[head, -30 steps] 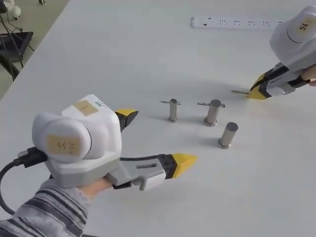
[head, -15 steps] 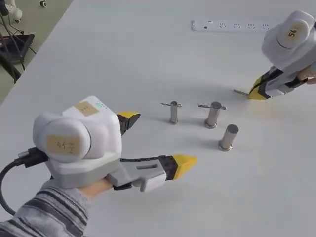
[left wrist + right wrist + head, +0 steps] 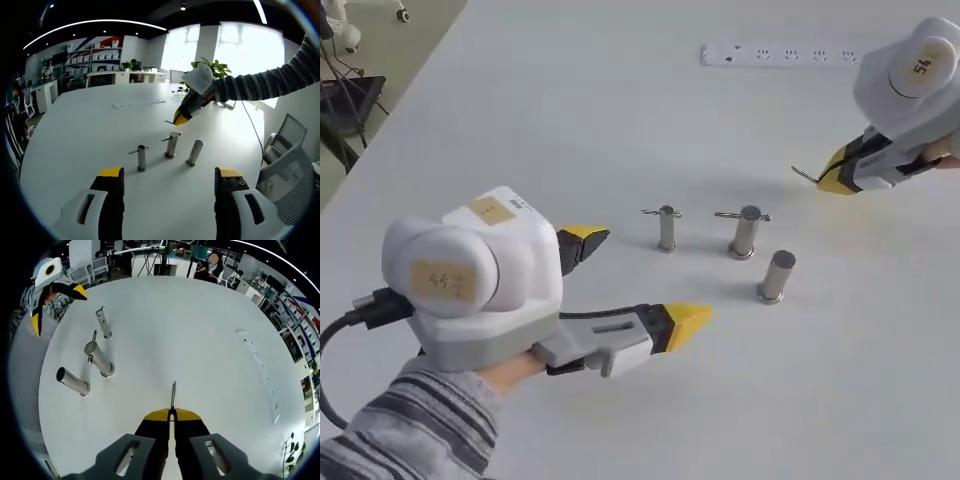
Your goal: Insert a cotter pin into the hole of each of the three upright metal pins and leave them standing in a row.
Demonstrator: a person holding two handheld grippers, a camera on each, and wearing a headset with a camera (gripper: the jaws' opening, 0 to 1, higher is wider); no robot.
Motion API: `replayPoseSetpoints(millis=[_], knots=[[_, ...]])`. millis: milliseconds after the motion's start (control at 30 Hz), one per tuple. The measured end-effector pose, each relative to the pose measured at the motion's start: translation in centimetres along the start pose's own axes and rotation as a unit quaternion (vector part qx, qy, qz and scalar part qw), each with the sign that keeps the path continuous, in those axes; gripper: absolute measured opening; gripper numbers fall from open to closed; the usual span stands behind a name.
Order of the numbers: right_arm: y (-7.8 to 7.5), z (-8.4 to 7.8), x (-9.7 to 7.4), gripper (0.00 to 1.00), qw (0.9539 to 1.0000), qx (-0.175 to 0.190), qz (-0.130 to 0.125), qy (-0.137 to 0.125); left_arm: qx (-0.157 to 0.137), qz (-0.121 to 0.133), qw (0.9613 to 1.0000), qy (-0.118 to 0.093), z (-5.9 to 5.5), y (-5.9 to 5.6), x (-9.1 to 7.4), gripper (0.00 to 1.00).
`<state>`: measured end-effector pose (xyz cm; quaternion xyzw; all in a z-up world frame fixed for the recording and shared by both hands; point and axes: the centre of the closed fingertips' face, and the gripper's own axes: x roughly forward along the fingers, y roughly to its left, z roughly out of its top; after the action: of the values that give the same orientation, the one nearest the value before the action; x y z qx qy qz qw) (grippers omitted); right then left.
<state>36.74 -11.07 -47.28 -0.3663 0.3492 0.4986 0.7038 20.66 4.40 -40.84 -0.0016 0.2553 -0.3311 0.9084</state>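
Note:
Three upright metal pins stand on the white table. The left pin (image 3: 667, 228) and the middle pin (image 3: 744, 231) each carry a cotter pin through the top. The right pin (image 3: 776, 276) has none. My right gripper (image 3: 825, 181) hovers to the upper right of them, shut on a cotter pin (image 3: 173, 392) that sticks out past its tips. My left gripper (image 3: 642, 283) is open, low at the left of the pins, with nothing between its fingers. The same pins appear as left pin (image 3: 141, 157), middle pin (image 3: 171, 144) and right pin (image 3: 194, 152).
A white power strip (image 3: 780, 54) lies at the far edge of the table. The table's left edge (image 3: 380, 125) drops to the floor, where a dark stand sits. Bare tabletop surrounds the pins.
My right gripper has lifted slightly off the table with the cotter pin in it. The left gripper and the three pins stay put; the head camera shifted a little.

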Motion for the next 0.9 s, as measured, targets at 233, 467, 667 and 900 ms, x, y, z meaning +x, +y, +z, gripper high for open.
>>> replayPoseSetpoints(millis=[233,467,667,900], knots=[[1.5,2.0,-2.3,0.0,0.998,-0.047,-0.019,-0.037,0.009,-0.013,0.9999,-0.002,1.2,-0.4,0.2,0.65],[3.5,4.0,-4.2,0.0,0.9927,-0.095,-0.032,-0.067,0.013,-0.023,0.9996,0.005,1.8,-0.9,0.9,0.59],[5.5,5.3,-5.2,0.0,0.9871,-0.135,-0.032,-0.079,0.015,-0.033,0.9993,0.013,2.2,-1.4,1.4,0.52],[8.1,6.5,-5.9,0.0,0.9792,-0.18,-0.028,-0.09,-0.001,-0.044,0.9989,0.017,2.5,-1.8,1.7,0.44]])
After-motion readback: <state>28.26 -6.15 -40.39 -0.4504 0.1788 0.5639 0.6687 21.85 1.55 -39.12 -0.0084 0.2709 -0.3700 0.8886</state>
